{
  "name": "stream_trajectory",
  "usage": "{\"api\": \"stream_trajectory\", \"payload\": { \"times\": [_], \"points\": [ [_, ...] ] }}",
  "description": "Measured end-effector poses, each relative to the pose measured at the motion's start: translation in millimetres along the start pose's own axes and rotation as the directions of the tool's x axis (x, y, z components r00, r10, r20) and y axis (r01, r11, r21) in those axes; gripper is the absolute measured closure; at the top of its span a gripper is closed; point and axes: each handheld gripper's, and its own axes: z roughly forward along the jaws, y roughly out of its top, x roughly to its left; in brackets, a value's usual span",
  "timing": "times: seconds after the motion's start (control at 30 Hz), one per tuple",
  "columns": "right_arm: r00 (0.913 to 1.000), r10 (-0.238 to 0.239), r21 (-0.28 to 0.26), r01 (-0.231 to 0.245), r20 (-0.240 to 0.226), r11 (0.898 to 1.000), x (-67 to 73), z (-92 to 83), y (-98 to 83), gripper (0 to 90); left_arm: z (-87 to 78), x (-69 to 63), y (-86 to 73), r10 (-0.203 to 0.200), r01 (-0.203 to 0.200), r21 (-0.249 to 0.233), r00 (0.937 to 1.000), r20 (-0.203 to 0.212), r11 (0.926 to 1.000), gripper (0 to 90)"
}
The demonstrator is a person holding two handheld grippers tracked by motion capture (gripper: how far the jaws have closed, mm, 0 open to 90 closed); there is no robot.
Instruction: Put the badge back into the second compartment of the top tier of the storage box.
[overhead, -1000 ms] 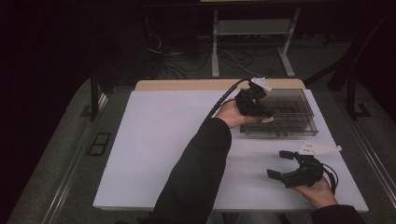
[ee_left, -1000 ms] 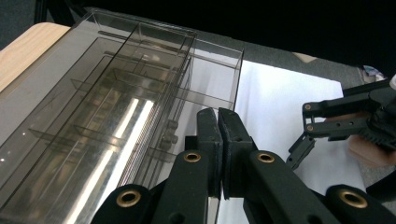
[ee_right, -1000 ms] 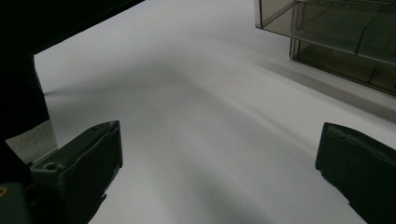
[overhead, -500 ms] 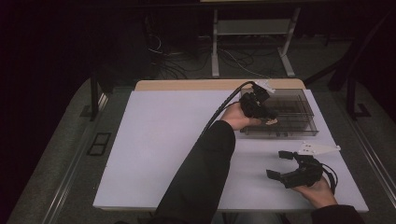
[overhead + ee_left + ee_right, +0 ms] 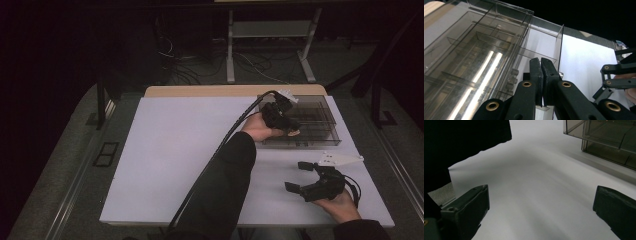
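Where the dark sleeve [image 5: 220,185] crosses the white surface [image 5: 170,150] from the near edge, it covers much of the middle and hides the sheet beneath it, with a black cable [image 5: 240,117] trailing along it up to the left claw [image 5: 292,129]. That claw sits at the near left edge of the clear plastic organizer box [image 5: 320,122], which lies toward the far right of the surface; in the left gripper view its two black jaws are pressed together with nothing between them, their tips against the box's transparent partitions [image 5: 499,50], and a small tan piece lies by them that is too small to make out. To the right and nearer the person, the right claw [image 5: 300,176] rests in a hand [image 5: 345,206] low over bare white, well apart from the box, its jaws spread wide and empty, a pale three-cornered plate [image 5: 340,160] on top. No writing or label can be read anywhere. The white sheet leaves a wooden strip [image 5: 200,91] showing at the far edge; beyond it, the dim room holds a metal-legged frame [image 5: 270,30] and loose wires [image 5: 175,65] on grey carpet [image 5: 65,165].
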Motion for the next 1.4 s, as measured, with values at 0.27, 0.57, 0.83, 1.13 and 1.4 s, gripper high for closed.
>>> {"api": "stream_trajectory", "payload": {
  "times": [0.27, 0.57, 0.83, 1.13, 1.4],
  "points": [
    [0.9999, -0.007, 0.003, 0.007, -0.008, 1.000, 0.0, 1.1, -0.1, 0.0, 5.0, -0.3, 0.5, -0.005, 0.005, 0.002, 0.9999, 0.010, 1.0000, 87.1],
    [1.0000, 0.000, 0.003, 0.000, -0.004, 1.000, 0.2, 0.8, -0.1, 0.0, -1.3, -0.9, 2.2, -0.028, 0.028, -0.008, 0.9995, 0.017, 0.9996, 78.0],
    [1.0000, 0.000, 0.003, 0.000, -0.004, 1.000, 0.5, 0.8, 0.0, 0.0, -11.8, -6.6, 3.0, -0.021, 0.021, -0.016, 0.9996, 0.018, 0.9996, 61.7],
    [1.0000, -0.002, 0.002, 0.002, -0.005, 1.000, 0.8, 1.0, 0.1, 0.0, -27.4, -13.6, 1.5, -0.021, 0.023, -0.041, 0.9982, 0.057, 0.9989, 37.3],
    [1.0000, -0.001, 0.005, 0.001, -0.001, 1.000, 1.5, 1.2, 0.3, 0.0, -41.5, -16.1, -9.6, -0.012, 0.013, -0.027, 0.9992, 0.039, 0.9995, 21.8]
  ]
}}
